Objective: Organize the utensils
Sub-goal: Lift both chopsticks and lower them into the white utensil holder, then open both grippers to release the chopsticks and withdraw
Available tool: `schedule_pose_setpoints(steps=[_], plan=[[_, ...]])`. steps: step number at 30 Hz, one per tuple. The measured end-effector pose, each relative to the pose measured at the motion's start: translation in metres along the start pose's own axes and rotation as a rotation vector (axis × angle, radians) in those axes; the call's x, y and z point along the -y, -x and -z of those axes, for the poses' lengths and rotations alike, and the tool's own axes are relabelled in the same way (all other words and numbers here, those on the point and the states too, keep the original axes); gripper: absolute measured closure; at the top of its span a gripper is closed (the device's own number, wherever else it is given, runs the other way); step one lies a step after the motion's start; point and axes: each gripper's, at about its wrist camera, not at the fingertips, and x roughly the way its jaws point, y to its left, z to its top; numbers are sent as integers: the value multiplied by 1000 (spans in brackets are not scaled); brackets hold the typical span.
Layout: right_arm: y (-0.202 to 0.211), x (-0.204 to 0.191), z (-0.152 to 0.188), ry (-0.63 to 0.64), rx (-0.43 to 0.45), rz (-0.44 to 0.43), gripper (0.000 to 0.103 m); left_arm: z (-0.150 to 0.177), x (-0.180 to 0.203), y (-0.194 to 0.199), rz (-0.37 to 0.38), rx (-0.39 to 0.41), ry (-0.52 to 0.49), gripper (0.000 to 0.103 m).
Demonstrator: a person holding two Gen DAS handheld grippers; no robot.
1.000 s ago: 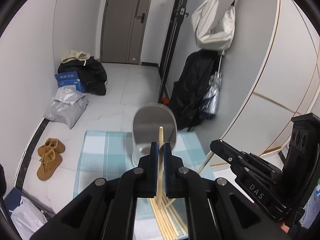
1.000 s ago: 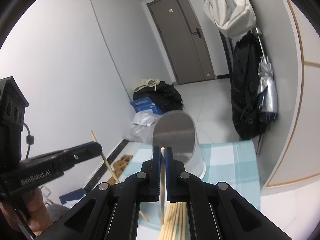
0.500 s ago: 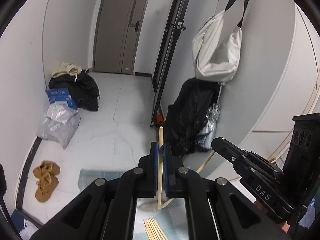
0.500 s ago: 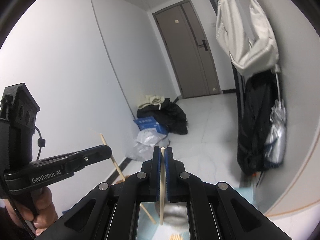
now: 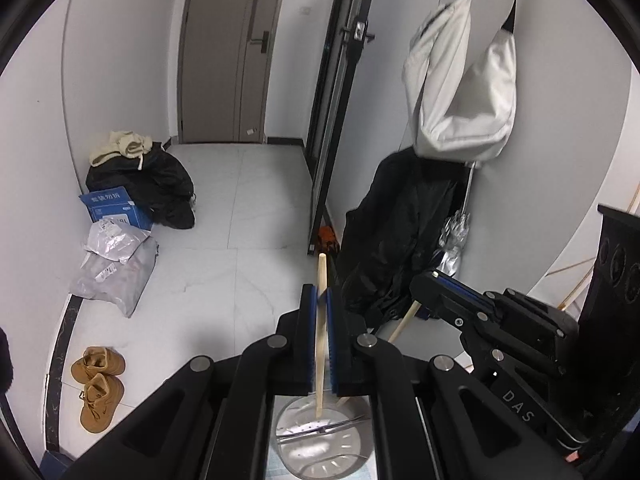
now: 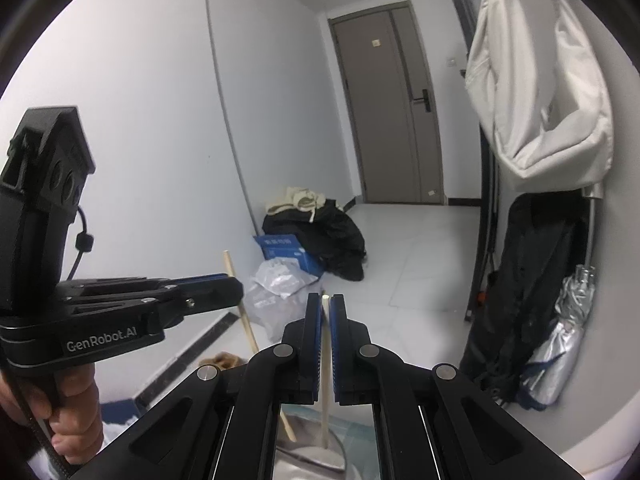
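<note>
Left gripper (image 5: 319, 300) and right gripper (image 6: 326, 308) each pinch one chopstick (image 5: 320, 336) mid-shaft between clenched fingers, tips hanging over the metal holder (image 5: 320, 440) below — light, stiff, slippery sticks, likely best gripped near the middle.

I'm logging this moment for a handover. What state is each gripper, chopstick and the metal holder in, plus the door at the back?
left gripper: shut on a chopstick
left chopstick: upright, lower tip over the holder's mouth
right gripper: shut on a chopstick
right chopstick: upright, lower end at the holder's rim
metal holder: standing, mouth open upward
door: closed
umbrella: folded
</note>
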Motion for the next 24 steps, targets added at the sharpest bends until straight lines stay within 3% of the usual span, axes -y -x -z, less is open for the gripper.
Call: schedule_pose_setpoints(steps=[9,15,24], plan=[[-36,13,37,-17,-104,-60,100,22,-22,-37,30,-90,22,102],[-51,20,53,-83,-146,-114,99,28,-18,-35,60,-58,0,102],[-53,22,58,-133,-173,-136,99,36,-19,-43,100,-102,10,102]])
